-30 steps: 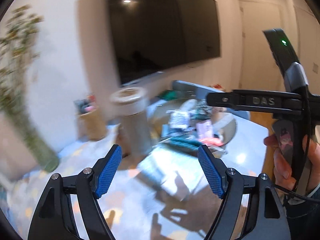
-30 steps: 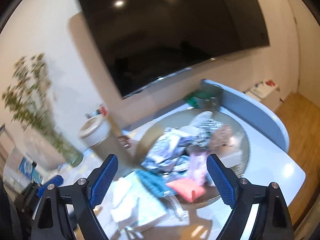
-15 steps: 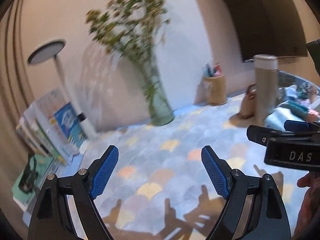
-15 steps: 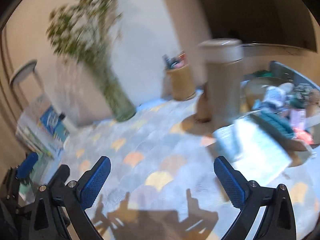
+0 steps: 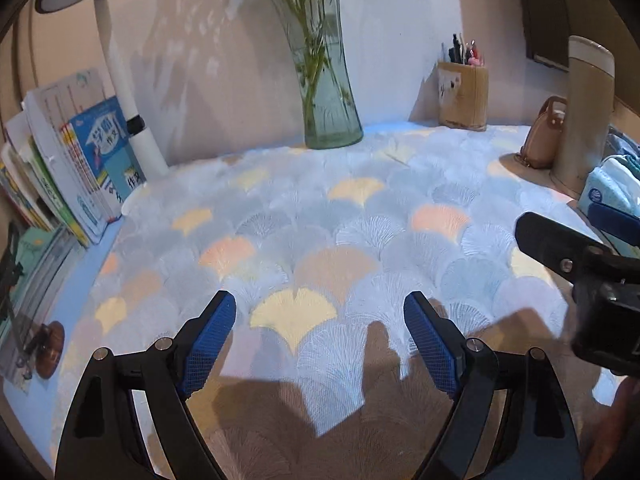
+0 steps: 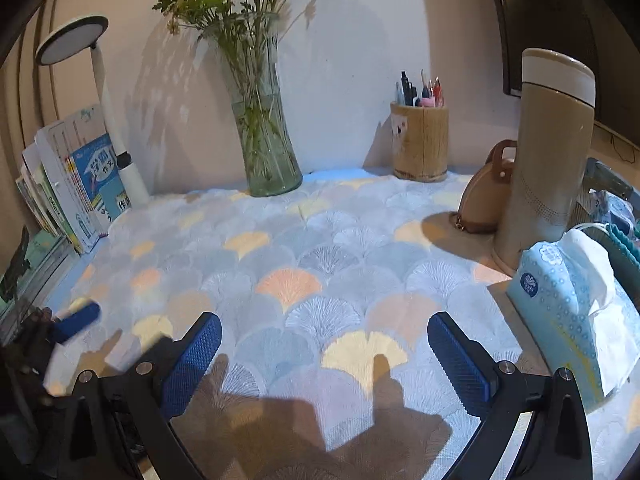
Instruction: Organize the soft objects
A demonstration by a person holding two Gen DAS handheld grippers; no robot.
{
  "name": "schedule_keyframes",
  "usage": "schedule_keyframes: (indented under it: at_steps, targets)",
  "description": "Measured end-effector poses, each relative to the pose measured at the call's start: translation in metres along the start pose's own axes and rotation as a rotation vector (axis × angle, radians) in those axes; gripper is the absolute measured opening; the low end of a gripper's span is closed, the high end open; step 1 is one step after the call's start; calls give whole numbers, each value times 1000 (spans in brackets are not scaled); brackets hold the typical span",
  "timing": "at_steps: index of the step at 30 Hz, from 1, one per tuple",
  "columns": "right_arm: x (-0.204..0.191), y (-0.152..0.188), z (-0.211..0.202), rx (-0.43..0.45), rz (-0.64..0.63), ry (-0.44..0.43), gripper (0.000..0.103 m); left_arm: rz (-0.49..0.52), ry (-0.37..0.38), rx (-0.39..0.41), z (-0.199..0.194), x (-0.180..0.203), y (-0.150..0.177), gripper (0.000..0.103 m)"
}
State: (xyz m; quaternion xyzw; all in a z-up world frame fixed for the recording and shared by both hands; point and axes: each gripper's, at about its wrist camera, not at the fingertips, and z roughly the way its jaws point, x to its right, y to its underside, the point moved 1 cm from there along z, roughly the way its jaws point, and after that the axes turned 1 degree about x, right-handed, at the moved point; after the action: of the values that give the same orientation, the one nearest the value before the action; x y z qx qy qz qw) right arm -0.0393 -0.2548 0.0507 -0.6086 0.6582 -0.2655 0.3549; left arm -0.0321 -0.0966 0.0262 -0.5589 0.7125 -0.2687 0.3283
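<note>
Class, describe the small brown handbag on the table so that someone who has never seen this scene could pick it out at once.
Start at the tall beige thermos flask with a white lid, standing on the fan-patterned tablecloth at the right. Leaning against its left side is the small round tan leather handbag. Unlike the wooden pen holder behind it, it is soft, has a looped handle, and holds no pens.

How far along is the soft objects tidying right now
Nothing looks sorted yet. Left gripper and right gripper are both open and empty above the bare tablecloth. The tissue pack and the pile behind it remain untouched at the right edge.
</note>
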Motion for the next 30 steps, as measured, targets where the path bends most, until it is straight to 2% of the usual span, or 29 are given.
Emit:
schedule_keyframes:
  at_steps: [2, 5, 8, 19, 30]
  targets:
    - [3, 2, 3, -11, 17, 1, 103, -12, 17, -15, 2, -2, 0, 85]
    - [8, 2, 9, -46, 41, -2, 103, -48, 2, -40, 5, -9, 1, 85]
    - [10, 2, 10, -45, 50, 3, 103, -68, 46, -27, 4, -14, 2, 85]
    - [-10, 5, 9, -34, -59, 71, 103, -81, 58, -34, 7, -17, 1, 85]
    - [-7, 5, 14, -51, -47, 71, 103, -82, 82, -44, 9, -17, 1, 85]
